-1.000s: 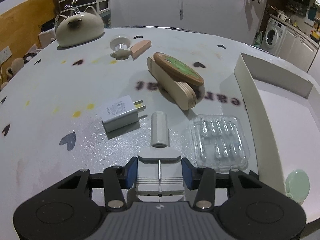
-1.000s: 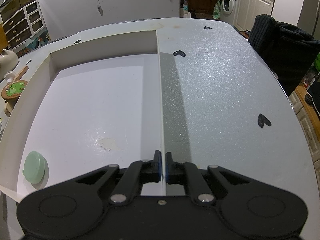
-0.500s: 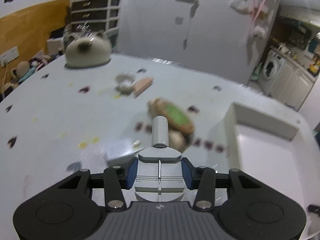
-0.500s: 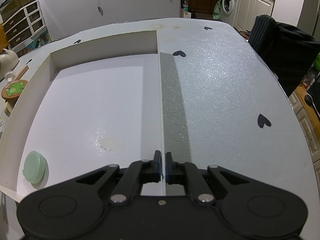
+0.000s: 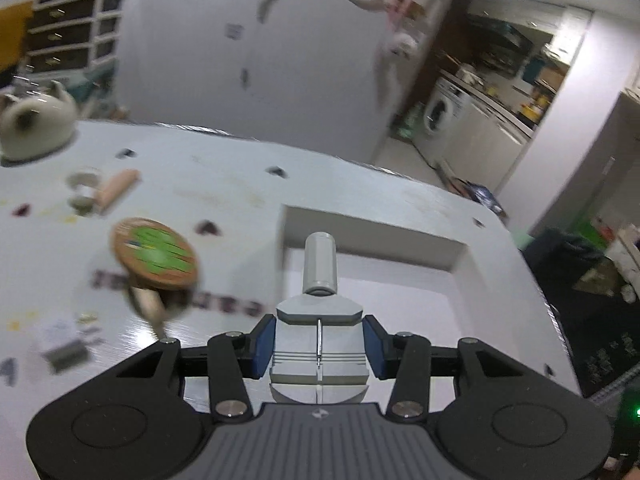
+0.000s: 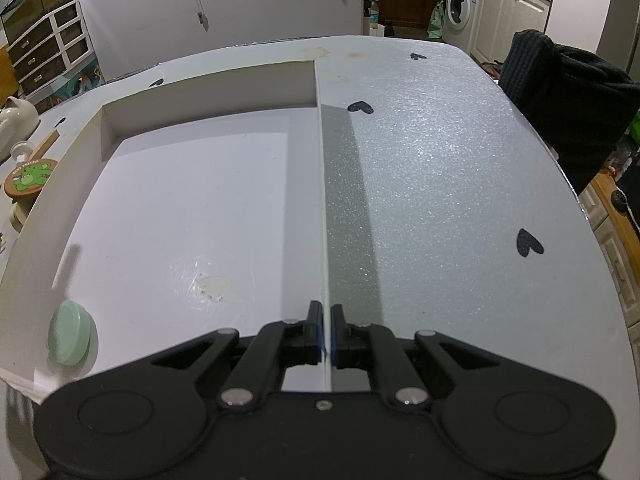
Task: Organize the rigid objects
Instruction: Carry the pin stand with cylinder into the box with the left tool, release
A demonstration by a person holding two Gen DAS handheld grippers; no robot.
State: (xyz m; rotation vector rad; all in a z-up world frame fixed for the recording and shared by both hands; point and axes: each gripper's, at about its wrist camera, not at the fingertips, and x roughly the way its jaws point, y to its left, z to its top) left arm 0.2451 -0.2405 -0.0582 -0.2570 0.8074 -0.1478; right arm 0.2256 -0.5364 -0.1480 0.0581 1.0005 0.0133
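Lifted off the table since a second ago, the grey tool [image 5: 319,332] is clamped in the left gripper [image 5: 319,346] and now hangs ahead of the white tray [image 5: 460,258]. Right gripper [image 6: 326,334] pinches the tray's wall, jaws closed on it. Only the green disc [image 6: 69,338] lies inside; the charger [image 5: 60,344], wooden roller [image 5: 154,258] and others remain out to the left.

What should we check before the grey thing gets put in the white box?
1. Left gripper shut on the grey tool: ok.
2. Tool sits straight between the blue pads: ok.
3. Right gripper pinches the wall of the white tray to steady it: ok.
4. Free floor in the tray: ok; only a green round lid sits in its near left corner.
5. Tool is already above the tray: cannot tell, the left view is blurred.
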